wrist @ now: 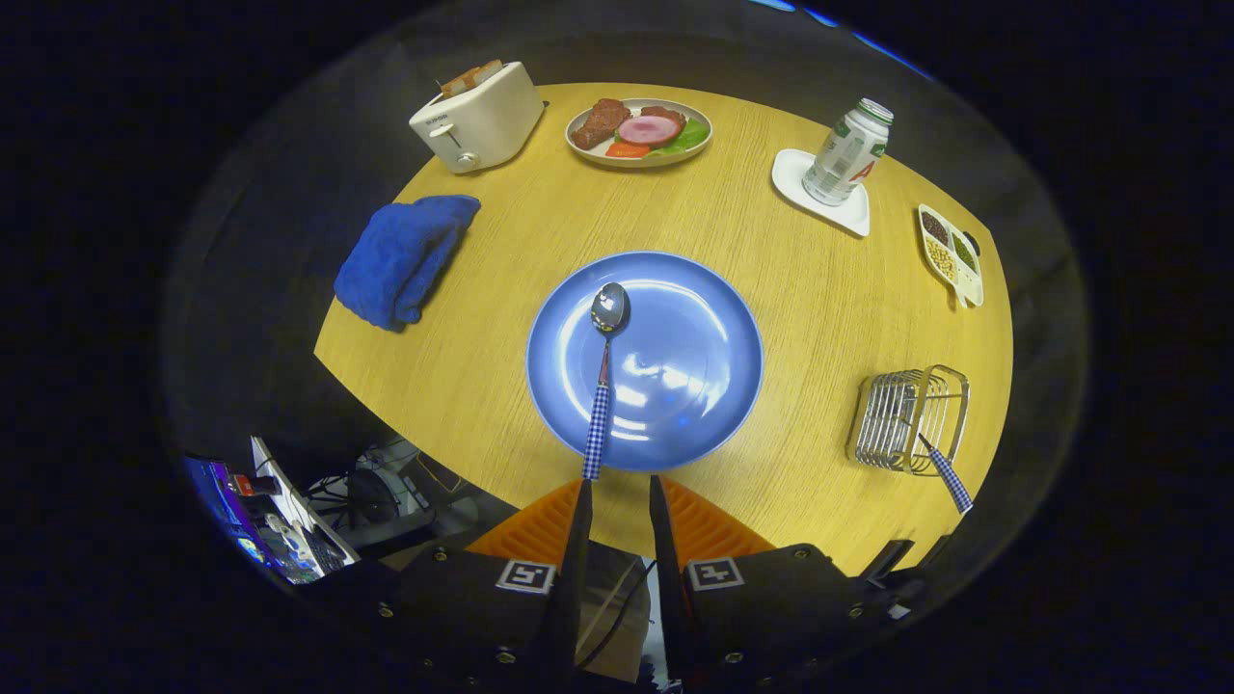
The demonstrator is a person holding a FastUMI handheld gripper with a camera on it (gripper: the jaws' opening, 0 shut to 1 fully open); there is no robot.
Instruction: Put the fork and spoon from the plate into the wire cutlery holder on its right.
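A spoon with a checked handle lies on the blue plate, bowl pointing away and handle end jutting over the near rim. My gripper hovers just short of that rim, open by a narrow gap with nothing between the fingers. The handle end sits right ahead of the left fingertip. To the plate's right stands the wire cutlery holder. A second checked handle, probably the fork's, leans out of it toward me.
On the round wooden table lie a folded blue cloth, a toaster, a plate of food, a bottle on a white coaster and a small divided dish. The near table edge runs under my fingers.
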